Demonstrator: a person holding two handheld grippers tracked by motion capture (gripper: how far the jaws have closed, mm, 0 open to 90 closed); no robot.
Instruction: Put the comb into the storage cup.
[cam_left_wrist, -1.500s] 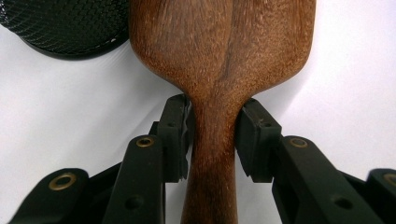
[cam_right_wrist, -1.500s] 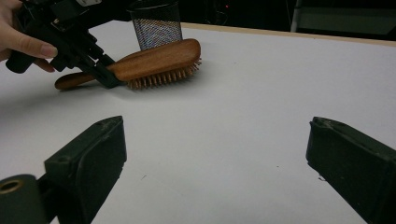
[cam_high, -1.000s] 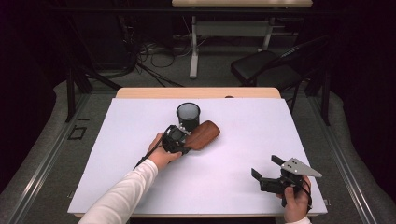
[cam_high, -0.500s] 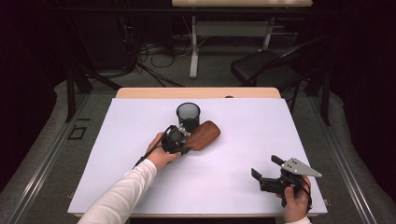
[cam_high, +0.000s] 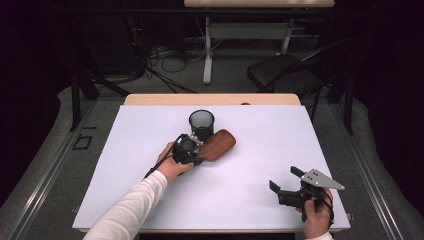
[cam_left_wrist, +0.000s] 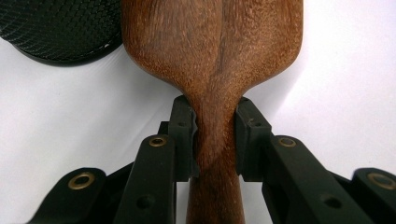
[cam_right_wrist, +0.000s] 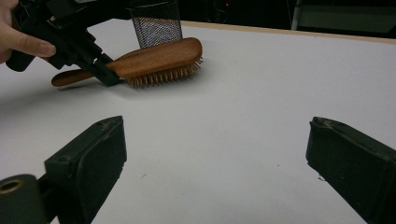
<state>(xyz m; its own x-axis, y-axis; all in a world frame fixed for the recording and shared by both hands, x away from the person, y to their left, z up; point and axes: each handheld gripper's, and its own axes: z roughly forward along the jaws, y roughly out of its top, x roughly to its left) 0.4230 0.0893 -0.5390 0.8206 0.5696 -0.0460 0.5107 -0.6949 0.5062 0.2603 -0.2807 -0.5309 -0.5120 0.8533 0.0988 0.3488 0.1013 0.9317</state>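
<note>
Wooden hairbrush (cam_high: 217, 145) lies bristles-down mid-worktop (cam_high: 260, 200), long axis slanting, head toward the far right just beside the black mesh cup (cam_high: 201, 123). My left gripper (cam_left_wrist: 215, 135) pinches its neck; my right gripper (cam_right_wrist: 215, 163) stands wide, holding nothing, near the front edge.

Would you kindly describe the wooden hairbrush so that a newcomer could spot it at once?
On the white table, look just in front of the black mesh cup near the middle. The wooden hairbrush lies there bristles down, its neck clamped by the left gripper. It is the one brown thing there.
</note>
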